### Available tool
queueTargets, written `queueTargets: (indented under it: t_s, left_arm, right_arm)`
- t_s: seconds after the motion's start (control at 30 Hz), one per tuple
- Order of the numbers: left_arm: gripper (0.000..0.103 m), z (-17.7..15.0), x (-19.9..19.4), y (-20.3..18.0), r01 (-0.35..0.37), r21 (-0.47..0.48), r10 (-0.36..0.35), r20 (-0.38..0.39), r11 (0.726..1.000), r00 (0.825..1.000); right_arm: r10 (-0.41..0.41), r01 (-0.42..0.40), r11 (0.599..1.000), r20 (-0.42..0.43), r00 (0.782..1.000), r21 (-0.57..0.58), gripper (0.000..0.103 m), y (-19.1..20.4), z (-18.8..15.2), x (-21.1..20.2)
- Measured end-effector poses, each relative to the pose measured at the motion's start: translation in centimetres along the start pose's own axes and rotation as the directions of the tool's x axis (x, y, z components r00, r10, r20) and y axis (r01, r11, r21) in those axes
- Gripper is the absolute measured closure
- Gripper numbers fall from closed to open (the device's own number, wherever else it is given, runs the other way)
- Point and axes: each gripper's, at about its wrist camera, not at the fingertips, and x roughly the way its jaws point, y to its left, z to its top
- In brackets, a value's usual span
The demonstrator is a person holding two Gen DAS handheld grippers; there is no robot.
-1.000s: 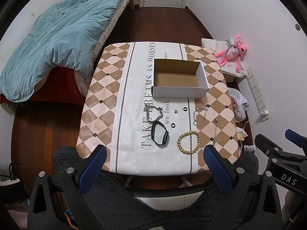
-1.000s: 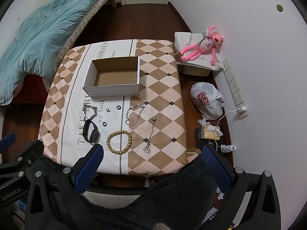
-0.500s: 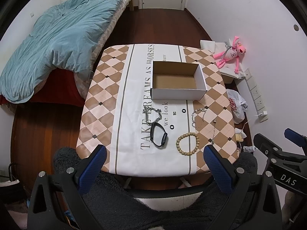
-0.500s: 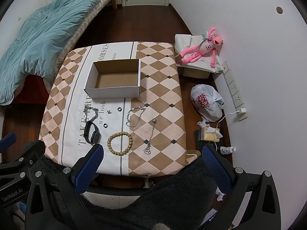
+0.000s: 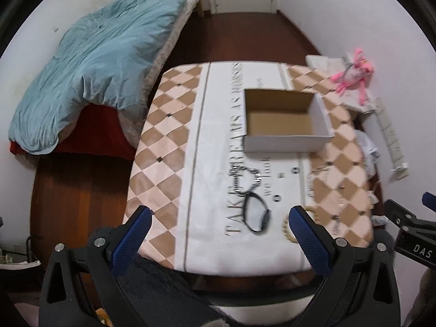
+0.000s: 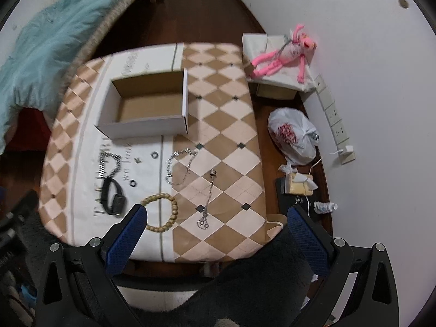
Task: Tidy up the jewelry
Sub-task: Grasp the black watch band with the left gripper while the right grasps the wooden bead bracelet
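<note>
box (image 6: 144, 128) 1 | chains (image 6: 179, 167) 3 | bead bracelet (image 6: 163, 212) 1 | watch band (image 6: 113, 200) 1 | small rings (image 6: 155, 154) 2 (tiny)

Tablecloth (image 5: 218, 245) reads "TAKE" (rest blurred) — right claw (image 5: 417, 248) body — "DAS".

On the table (image 6: 223, 114), toward the far side: open box (image 6: 147, 109). Nearer, from left to right: chain bracelet (image 6: 109, 164) with watch band (image 6: 113, 197) just before it, 2 small rings (image 6: 155, 154), bead bracelet (image 6: 162, 212) at the near edge, thin chain (image 6: 179, 167), pendant necklace (image 6: 208, 199). Left of the table: bed (image 5: 90, 73).
</note>
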Motion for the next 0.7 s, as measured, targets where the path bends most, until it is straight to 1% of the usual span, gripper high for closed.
queueTargets:
  t_s: [0.07,0.13,0.17,0.2,0.27,0.3,0.4,0.47,0.5,0.53,0.57,0.63,0.67,0.7]
  left_arm:
    - [0.0,0.3,1.8,0.6,-0.018,0.003,0.018,-0.013,1.0,1.0]
    - [0.0,0.3,3.8,0.9,-0.022,0.009,0.022,-0.039,1.0,0.999]
    - [0.0,0.2,4.7,1.1,-0.029,0.011,0.03,-0.051,1.0,0.998]
    - [0.0,0.2,5.7,1.2,-0.037,0.015,0.038,-0.075,0.999,0.996]
    - [0.0,-0.2,7.5,1.2,-0.023,0.021,0.026,-0.108,1.0,0.994]
    - [0.001,-0.5,8.6,1.2,-0.029,0.024,0.032,-0.133,0.999,0.991]
    - [0.001,-1.2,10.7,1.1,-0.007,0.017,0.01,-0.185,1.0,0.983]
    - [0.001,-1.8,12.1,1.0,0.03,0.002,-0.029,-0.217,1.0,0.976]
    - [0.001,-2.0,12.6,0.8,0.039,-0.005,-0.039,-0.232,0.999,0.972]
    - [0.001,-2.3,13.1,0.7,0.064,-0.014,-0.065,-0.25,0.998,0.966]
    - [0.001,-2.6,13.3,0.5,0.095,-0.024,-0.098,-0.257,0.995,0.961]
    - [0.001,-3.0,13.5,-0.1,0.132,-0.031,-0.136,-0.259,0.991,0.956]
    - [0.004,-3.2,13.6,-0.5,0.158,-0.027,-0.16,-0.258,0.987,0.953]
    - [0.005,-3.2,13.6,-0.8,0.166,-0.021,-0.166,-0.257,0.986,0.952]
  right_arm:
    - [0.01,-0.01,1.0,-0.039,0.999,0.001,0.0,0.4,0.2,2.4]
    - [0.02,-0.02,1.0,-0.057,0.998,-0.005,0.003,1.1,-0.2,4.7]
    - [0.016,-0.017,1.0,-0.071,0.997,-0.012,0.006,1.6,-0.4,5.8]
    - [0.019,-0.021,1.0,-0.088,0.996,-0.021,0.012,2.2,-0.7,7.0]
    - [0.036,-0.039,0.999,-0.121,0.992,-0.025,0.019,3.0,-1.0,9.2]
    - [0.043,-0.047,0.999,-0.138,0.989,-0.025,0.022,3.5,-1.2,10.1]
    - [0.057,-0.062,0.998,-0.182,0.982,-0.025,0.031,4.4,-1.8,12.8]
    - [0.071,-0.076,0.997,-0.206,0.976,-0.019,0.036,4.7,-2.1,14.2]
    - [0.074,-0.079,0.997,-0.218,0.973,-0.013,0.037,4.8,-2.3,14.8]
    - [0.079,-0.083,0.997,-0.228,0.97,-0.008,0.038,4.9,-2.5,15.3]
    - [0.082,-0.085,0.996,-0.236,0.968,-0.003,0.039,4.9,-2.6,15.7]
    - [0.092,-0.094,0.996,-0.249,0.964,0.004,0.041,4.9,-3.0,16.5]
    - [0.099,-0.1,0.995,-0.258,0.961,0.007,0.046,4.8,-3.2,16.7]
    - [0.111,-0.111,0.994,-0.268,0.957,0.013,0.051,4.7,-3.4,17.1]
